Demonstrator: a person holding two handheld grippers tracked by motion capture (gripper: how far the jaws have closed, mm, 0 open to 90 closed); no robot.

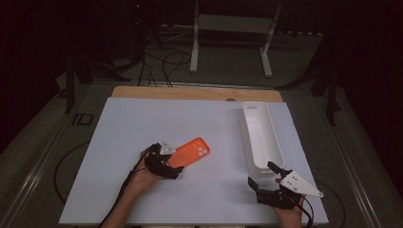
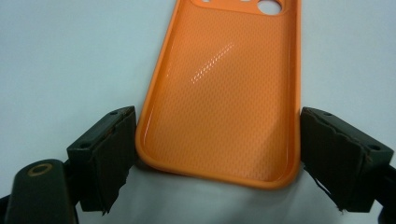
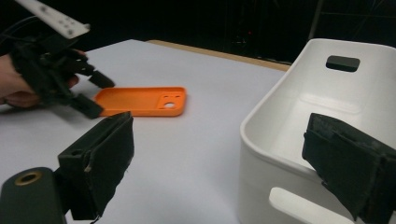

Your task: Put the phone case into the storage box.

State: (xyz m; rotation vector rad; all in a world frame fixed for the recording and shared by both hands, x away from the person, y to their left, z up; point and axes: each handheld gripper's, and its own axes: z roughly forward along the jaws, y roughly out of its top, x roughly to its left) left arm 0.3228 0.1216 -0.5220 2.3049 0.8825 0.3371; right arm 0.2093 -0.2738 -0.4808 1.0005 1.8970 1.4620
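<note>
An orange phone case (image 1: pixel 194 151) lies hollow side up on the white table top (image 1: pixel 142 123), left of centre. My left gripper (image 1: pixel 175 161) reaches it from the near left. In the left gripper view its two black pads (image 2: pixel 112 154) touch the long sides of the case (image 2: pixel 224 93) at its near end. The right gripper view shows the case (image 3: pixel 140 100) flat on the table with the left gripper (image 3: pixel 91 93) astride its end. My right gripper (image 1: pixel 260 173) stands open with nothing between its jaws at the near end of a white bin (image 1: pixel 244 128).
The long white bin (image 3: pixel 261 154) has handle cut-outs and nothing shows inside it. A wooden strip (image 1: pixel 190 92) runs along the table's far edge. A white frame stand (image 1: pixel 195 47) and cables lie on the dark floor beyond.
</note>
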